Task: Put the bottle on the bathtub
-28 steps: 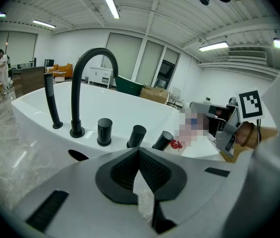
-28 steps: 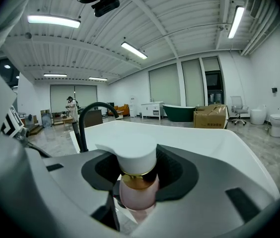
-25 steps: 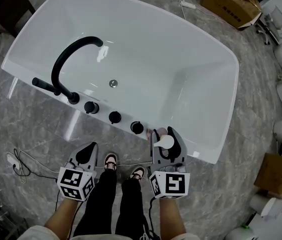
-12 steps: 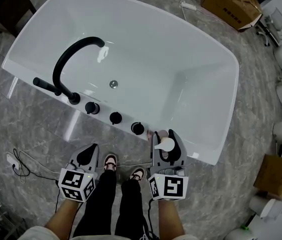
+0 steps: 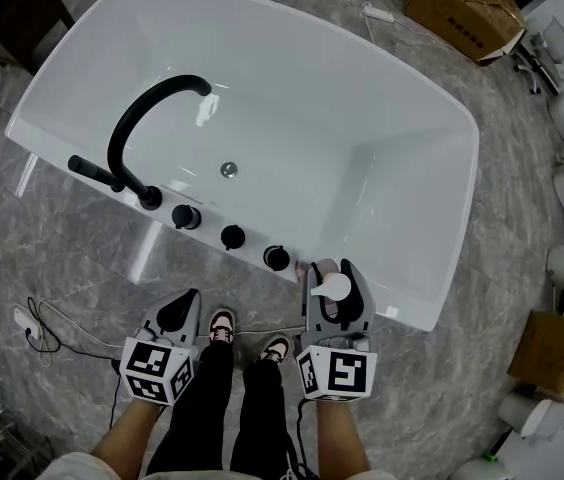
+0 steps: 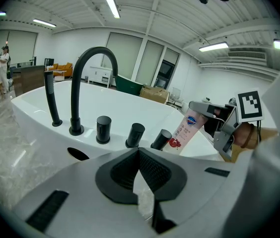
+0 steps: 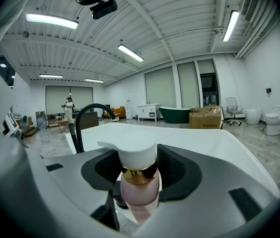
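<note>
A big white bathtub [image 5: 312, 118] stands on a grey stone floor [image 5: 82, 258]. A tall black tap [image 6: 74, 98] bends over the tub. Beside it is a thin black stick [image 6: 50, 98]. Three round black knobs [image 5: 233, 236] sit in a row on the near edge of the tub.

The right gripper [image 5: 333, 278] is at the near edge of the tub, just past the last knob. Its jaws pinch a pink bottle [image 7: 140, 192], one jaw on each side. The bottle has a white pump top [image 7: 130, 152] and a gold ring [image 7: 139, 175] under it. Seen from the left gripper view, the bottle leans over. Its bottom is down by the tub edge, close to the last knob. I cannot tell if it touches the edge.

The left gripper [image 6: 139, 151] is over the floor, on the near side of the tub and apart from it. Its jaws are pressed together with nothing in them.

Each gripper has a cube with black and white squares [image 5: 337, 371]. The person's legs in black trousers [image 5: 197, 398] and two shoes [image 5: 221, 321] show between the grippers. A thin cable [image 5: 37, 323] lies on the floor at the left. A brown box [image 5: 462, 8] sits past the far side of the tub.
</note>
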`<action>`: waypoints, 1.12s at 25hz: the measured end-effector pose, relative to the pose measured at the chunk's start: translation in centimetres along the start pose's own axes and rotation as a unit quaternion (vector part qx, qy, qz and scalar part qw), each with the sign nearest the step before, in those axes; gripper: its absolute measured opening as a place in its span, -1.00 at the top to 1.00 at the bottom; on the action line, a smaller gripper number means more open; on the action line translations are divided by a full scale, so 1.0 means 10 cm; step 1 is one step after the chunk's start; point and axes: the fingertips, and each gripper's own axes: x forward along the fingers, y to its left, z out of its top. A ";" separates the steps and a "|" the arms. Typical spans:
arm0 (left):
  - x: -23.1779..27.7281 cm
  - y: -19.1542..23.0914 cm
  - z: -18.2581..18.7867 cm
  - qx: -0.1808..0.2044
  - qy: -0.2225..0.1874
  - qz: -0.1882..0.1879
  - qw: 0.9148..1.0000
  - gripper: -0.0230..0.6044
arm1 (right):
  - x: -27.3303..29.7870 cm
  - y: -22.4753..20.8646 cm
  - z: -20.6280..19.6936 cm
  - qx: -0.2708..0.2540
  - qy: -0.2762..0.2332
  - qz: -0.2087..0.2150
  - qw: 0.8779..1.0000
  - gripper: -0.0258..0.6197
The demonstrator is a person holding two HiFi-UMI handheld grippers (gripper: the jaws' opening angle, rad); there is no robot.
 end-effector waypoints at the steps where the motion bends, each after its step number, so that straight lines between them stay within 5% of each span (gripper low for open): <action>1: 0.00 0.00 0.00 -0.001 0.000 0.000 1.000 0.92 | 0.00 0.00 -0.01 0.001 0.002 0.001 1.000 0.31; 28: 0.01 -0.19 0.03 0.004 -0.001 -0.010 1.000 0.92 | -0.16 -0.01 -0.19 0.014 0.047 0.014 0.999 0.09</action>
